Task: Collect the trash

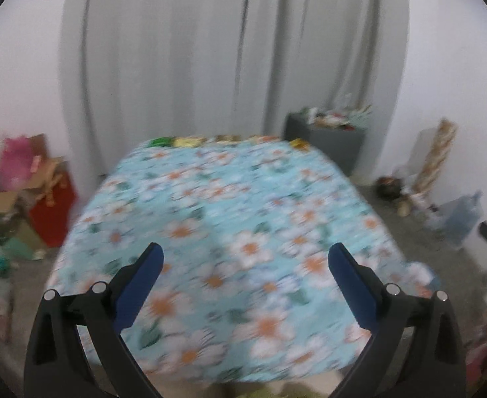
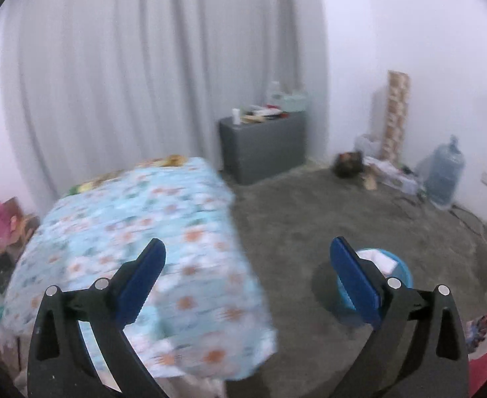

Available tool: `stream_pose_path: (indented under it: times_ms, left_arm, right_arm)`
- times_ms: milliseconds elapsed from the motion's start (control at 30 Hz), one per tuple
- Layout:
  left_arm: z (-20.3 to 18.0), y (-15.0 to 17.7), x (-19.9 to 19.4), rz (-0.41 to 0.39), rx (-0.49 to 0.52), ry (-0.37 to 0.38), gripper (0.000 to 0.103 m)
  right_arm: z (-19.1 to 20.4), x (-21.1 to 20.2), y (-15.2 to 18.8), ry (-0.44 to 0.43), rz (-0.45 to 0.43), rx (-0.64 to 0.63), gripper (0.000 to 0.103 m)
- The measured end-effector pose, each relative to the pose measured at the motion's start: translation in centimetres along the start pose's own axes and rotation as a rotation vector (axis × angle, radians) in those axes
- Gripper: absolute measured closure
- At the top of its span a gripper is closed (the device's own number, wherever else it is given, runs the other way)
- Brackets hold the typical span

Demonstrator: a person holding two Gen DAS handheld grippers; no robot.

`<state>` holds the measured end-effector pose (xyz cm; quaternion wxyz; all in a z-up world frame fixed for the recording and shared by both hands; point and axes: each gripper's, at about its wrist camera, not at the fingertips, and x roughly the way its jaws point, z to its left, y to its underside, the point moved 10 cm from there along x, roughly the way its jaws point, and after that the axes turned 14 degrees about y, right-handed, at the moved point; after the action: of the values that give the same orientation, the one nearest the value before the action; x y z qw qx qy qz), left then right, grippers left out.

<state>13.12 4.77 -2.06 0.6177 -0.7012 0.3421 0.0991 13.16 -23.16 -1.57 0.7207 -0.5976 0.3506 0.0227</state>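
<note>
A table with a blue floral cloth (image 1: pixel 230 225) fills the left wrist view; it also shows at the left of the right wrist view (image 2: pixel 137 232). Several small wrappers (image 1: pixel 190 141) lie along its far edge, blurred; they show too in the right wrist view (image 2: pixel 173 161). A blue bin (image 2: pixel 392 268) with white material inside stands on the carpet right of the table. My left gripper (image 1: pixel 246 255) is open and empty above the table's near part. My right gripper (image 2: pixel 248 255) is open and empty, over the table's right edge, left of the bin.
A grey cabinet (image 2: pixel 263 146) with clutter on top stands by the curtain. Boxes and bags (image 1: pixel 34 195) pile at the left wall. A water jug (image 2: pixel 444 175), a tall patterned roll (image 2: pixel 396 112) and floor clutter sit at the right wall. Grey carpet (image 2: pixel 309 215) lies between.
</note>
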Motion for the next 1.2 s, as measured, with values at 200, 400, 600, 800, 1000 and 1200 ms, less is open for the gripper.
stream_pose_path:
  times_ms: [200, 400, 600, 800, 1000, 1200]
  left_arm:
    - [0.7, 3.3, 0.8, 0.121, -0.093, -0.013, 0.006]
    - [-0.7, 7.6, 3.5, 0.307, -0.098, -0.008, 0.006]
    - [-3.4, 8.1, 3.9, 0.326, 0.013, -0.001, 0.006]
    - [-6.1, 8.2, 4.6, 0.354, 0.091, 0.035, 0.006]
    - [-7.0, 8.1, 4.6, 0.349, 0.146, 0.017, 0.006]
    - [-6.5, 7.9, 4.5, 0.343, 0.156, -0.024, 0.006]
  right_arm:
    - [4.7, -0.5, 4.4, 0.02, 0.109, -0.058, 0.008]
    - [7.2, -0.2, 9.5, 0.074, 0.254, -0.154, 0.008]
    - [5.6, 0.5, 11.3, 0.136, 0.304, -0.154, 0.008]
    - [3.4, 0.7, 11.6, 0.194, 0.309, -0.139, 0.008]
    - [1.8, 0.6, 11.4, 0.233, 0.299, -0.128, 0.008]
    - [0.4, 0.6, 10.7, 0.257, 0.29, -0.114, 0.008]
